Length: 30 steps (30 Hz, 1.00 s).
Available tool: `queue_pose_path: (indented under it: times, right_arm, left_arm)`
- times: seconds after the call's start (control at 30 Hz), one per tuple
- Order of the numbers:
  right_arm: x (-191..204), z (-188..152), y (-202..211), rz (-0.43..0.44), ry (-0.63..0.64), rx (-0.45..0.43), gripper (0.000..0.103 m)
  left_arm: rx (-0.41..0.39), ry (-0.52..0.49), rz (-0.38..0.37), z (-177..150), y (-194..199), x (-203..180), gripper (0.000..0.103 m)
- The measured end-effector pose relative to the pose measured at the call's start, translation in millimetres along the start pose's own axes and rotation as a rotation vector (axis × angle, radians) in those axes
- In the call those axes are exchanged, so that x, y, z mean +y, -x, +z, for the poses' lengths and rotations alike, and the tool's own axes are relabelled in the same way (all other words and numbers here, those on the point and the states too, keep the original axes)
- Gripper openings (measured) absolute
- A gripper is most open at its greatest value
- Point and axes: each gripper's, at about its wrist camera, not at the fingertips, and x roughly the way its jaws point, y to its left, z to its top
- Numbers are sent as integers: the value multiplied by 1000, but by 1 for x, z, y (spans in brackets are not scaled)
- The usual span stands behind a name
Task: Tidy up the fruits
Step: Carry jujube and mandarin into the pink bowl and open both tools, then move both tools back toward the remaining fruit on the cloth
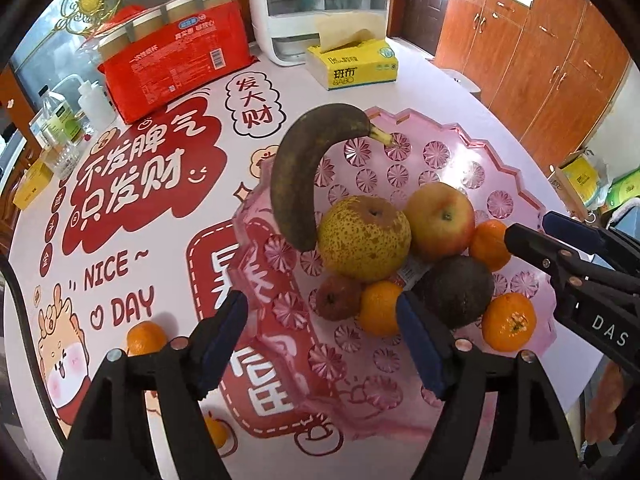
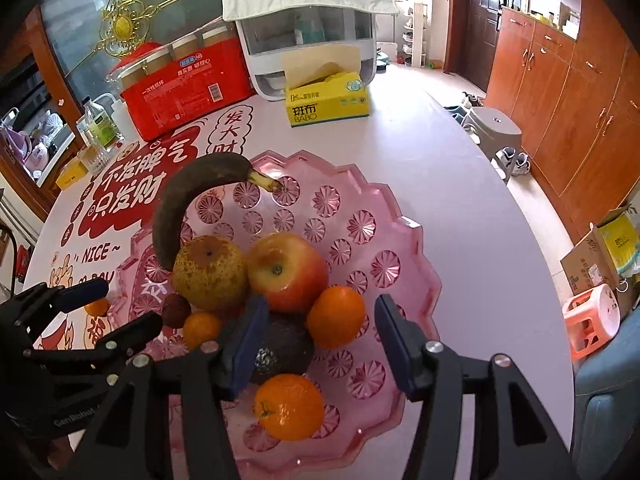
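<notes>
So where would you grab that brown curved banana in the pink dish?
Probably mid-curve on the brown curved banana, coming from above with the tongs across its narrow width. It arches up over the speckled yellow pear and the pink glass dish's rim, so its middle stands clear of other fruit, while its lower end is wedged behind the pear.

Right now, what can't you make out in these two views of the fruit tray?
- Avocado: right wrist view, near side behind the right gripper's finger.
- Tangerine on the table: left wrist view, mostly hidden by the left gripper.
- Tray's near rim: both views, behind the gripper bodies.
</notes>
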Motion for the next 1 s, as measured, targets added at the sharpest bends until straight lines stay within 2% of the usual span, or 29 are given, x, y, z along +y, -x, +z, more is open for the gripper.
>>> queue_pose_path:
  times: [0.27,0.37,0.53,0.73,1.0]
  right_arm:
    - [14,-7,33,8,11,-48,56]
    - [22,-8,48,14,19,-68,56]
    - [37,-12,75,43,13,-101,56]
    - [70,-22,108,65,44,-141,56]
    - [122,-32,144,81,99,-201,56]
  left_arm:
    - [-51,0,21,-9,40,18,76]
    - [-84,13,27,-12,61,28,81]
    - [-122,16,6,-21,95,40,81]
    - [-188,-17,3,-39,142,54,88]
    - [-268,-18,33,-65,191,91,89]
